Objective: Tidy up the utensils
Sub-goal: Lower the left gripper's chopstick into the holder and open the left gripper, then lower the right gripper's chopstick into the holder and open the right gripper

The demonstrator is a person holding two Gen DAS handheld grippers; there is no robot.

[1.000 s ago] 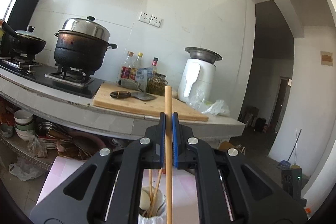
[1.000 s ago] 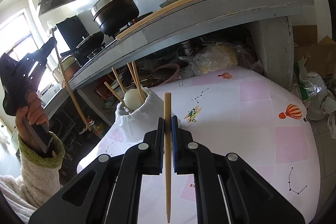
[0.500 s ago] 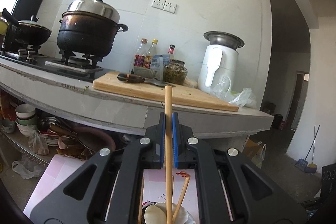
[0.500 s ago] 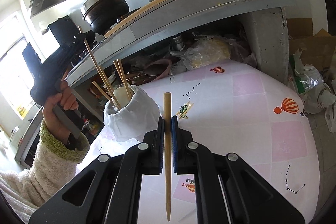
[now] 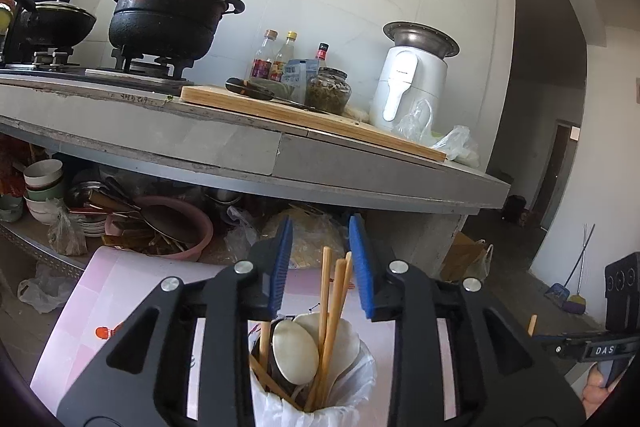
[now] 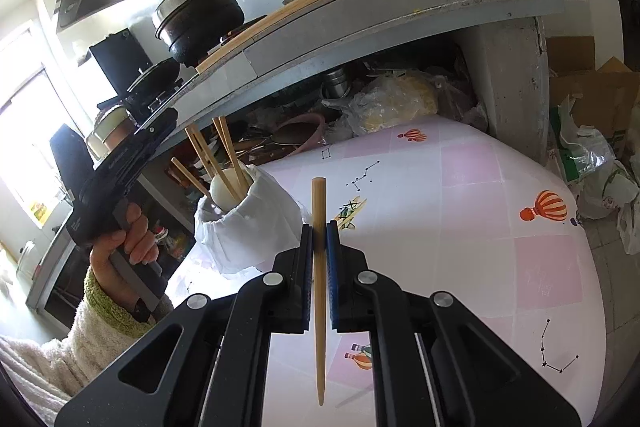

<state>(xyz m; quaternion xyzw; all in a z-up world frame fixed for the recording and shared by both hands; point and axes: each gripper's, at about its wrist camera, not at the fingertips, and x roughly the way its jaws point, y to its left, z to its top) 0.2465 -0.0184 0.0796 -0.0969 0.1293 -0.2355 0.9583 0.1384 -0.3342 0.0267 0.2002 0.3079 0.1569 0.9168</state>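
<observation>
Your left tool [image 5: 322, 267] hangs directly over the utensil holder [image 5: 316, 387] — a cup wrapped in white plastic. Its blue pads [image 5: 280, 267] stand apart and are opening; the tops of 3 chopsticks [image 5: 334, 291] rise between them, but neither pad presses on any of them. The sticks lean inside the holder alongside 2 white spoons [image 5: 296, 347], with a further stick lower at the holder's left side.

Seen from the right wrist camera, the holder [image 6: 256, 219] sits near the left edge of the tabletop [image 6: 480, 207], which wears a pink-and-white patterned cover. Your left hand [image 6: 120, 239] grips the handle of the left tool there, the tool body angled up over the holder; a cream sleeve with a green cuff [image 6: 108, 307] covers the wrist.

Your right tool [image 6: 319, 247] is clamped on 1 chopstick [image 6: 319, 287]. The stick runs straight along the line of the fingers — blunt end forward past the pads, tapered tip back toward the camera. It is held in the air above the tabletop, to the right of the holder and apart from it.

Behind the tabletop, a grey kitchen counter [image 5: 240, 151] carries a black pot [image 5: 168, 15] on a burner, a wooden cutting board [image 5: 312, 115] and a white appliance [image 5: 412, 79].
</observation>
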